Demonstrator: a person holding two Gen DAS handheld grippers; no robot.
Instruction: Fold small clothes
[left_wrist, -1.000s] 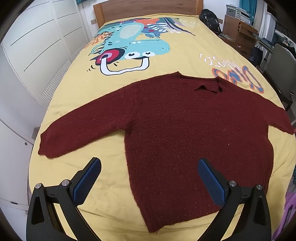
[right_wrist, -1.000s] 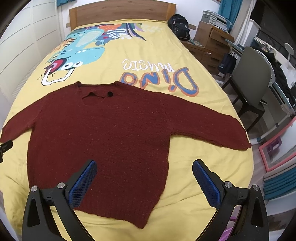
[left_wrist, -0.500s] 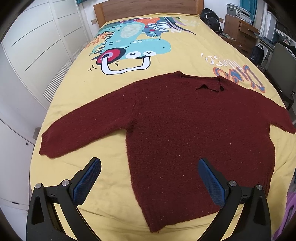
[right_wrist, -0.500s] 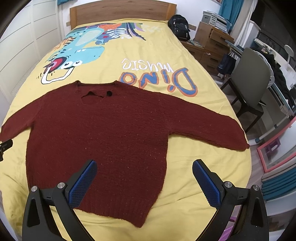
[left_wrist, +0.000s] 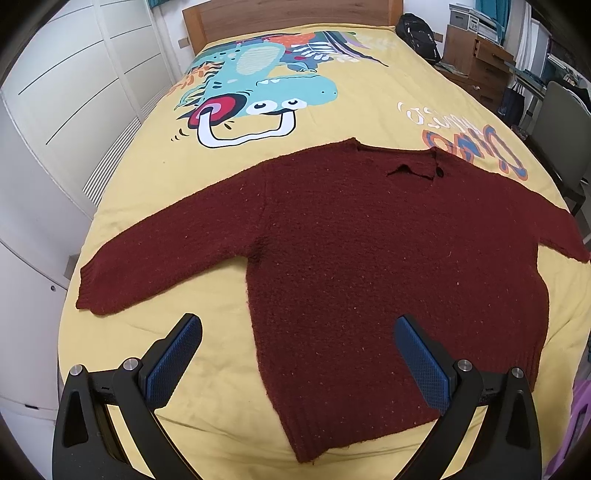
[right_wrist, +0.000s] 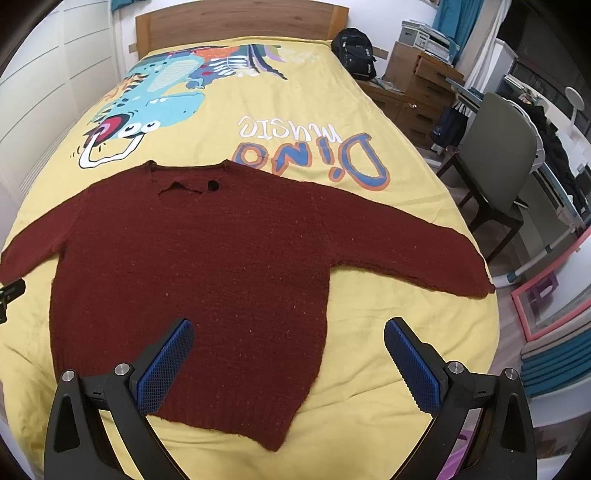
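A dark red knitted sweater lies flat on the yellow bed cover, both sleeves spread out, neck toward the headboard; it also shows in the right wrist view. My left gripper is open and empty, hovering over the sweater's lower left hem corner. My right gripper is open and empty, hovering over the lower right hem corner. The left sleeve cuff lies near the bed's left edge; the right sleeve cuff lies near the right edge.
The bed has a yellow dinosaur cover and a wooden headboard. White wardrobe doors stand at the left. A grey chair, a wooden drawer unit and a black backpack stand at the right.
Both grippers have shifted slightly, so the sweater sits a little lower in the views. Both stay open; the sweater has not moved.
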